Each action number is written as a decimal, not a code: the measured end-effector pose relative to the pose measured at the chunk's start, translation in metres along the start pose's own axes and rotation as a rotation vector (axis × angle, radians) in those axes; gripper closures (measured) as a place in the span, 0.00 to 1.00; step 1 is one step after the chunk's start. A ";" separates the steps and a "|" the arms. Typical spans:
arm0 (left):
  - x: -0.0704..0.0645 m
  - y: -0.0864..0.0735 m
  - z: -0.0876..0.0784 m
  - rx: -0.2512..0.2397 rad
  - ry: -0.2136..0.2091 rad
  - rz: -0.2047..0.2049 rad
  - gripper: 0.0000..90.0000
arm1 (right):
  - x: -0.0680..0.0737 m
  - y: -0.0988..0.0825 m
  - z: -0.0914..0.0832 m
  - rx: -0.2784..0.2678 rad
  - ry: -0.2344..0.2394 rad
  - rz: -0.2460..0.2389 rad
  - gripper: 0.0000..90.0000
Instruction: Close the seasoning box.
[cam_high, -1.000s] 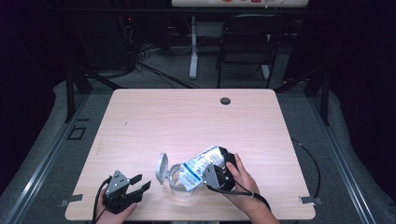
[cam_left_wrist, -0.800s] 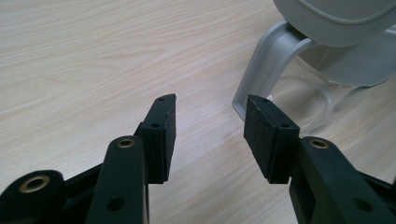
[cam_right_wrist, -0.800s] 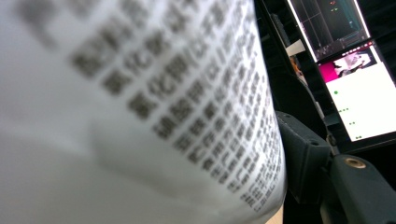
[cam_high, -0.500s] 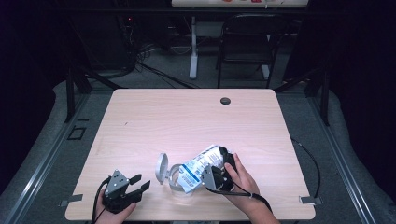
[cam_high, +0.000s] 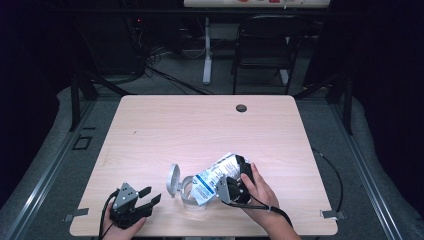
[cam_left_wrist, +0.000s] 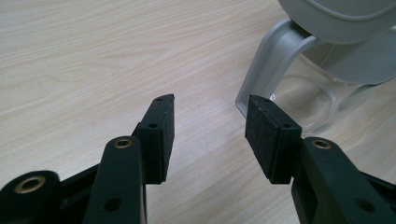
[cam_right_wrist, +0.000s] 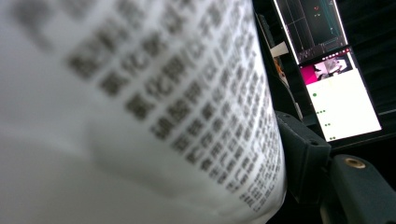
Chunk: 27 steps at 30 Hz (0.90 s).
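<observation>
surface (cam_high: 200, 130): pale wood, bare at twelve o'clock.
bag (cam_high: 216, 179): tipped over the jar, long axis running eight to two o'clock.
jar (cam_high: 187, 192): lid flipped open, probably receiving.
right tongs (cam_high: 234, 181): clamped on bag.
left tongs (cam_high: 150, 200): agape, empty, jaws just widening; jar at two o'clock.

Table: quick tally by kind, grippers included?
Clear jug with grey lid: 1
Printed bag (tilted over the jug): 1
Grippers: 2, left gripper and right gripper
Total: 4
</observation>
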<state>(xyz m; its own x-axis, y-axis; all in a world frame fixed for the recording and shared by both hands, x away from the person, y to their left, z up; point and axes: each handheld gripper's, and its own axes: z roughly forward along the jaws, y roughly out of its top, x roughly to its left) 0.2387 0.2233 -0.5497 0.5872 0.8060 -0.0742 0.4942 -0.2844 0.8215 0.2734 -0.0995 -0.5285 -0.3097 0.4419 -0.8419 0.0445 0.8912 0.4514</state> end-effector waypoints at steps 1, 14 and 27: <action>0.000 0.000 0.000 0.000 0.000 0.000 0.60 | 0.000 0.000 0.000 0.000 0.000 0.000 0.43; -0.001 0.000 -0.001 0.020 -0.008 0.024 0.64 | -0.002 0.003 0.000 -0.007 -0.040 -0.049 0.43; -0.001 0.000 -0.001 0.022 -0.001 0.003 0.61 | -0.002 0.004 0.001 0.005 -0.062 -0.095 0.43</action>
<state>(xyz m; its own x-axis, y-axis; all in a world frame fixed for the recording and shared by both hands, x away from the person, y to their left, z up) 0.2381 0.2232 -0.5488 0.5894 0.8047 -0.0718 0.5064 -0.2988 0.8089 0.2749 -0.0973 -0.5250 -0.2533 0.3611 -0.8975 0.0225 0.9297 0.3677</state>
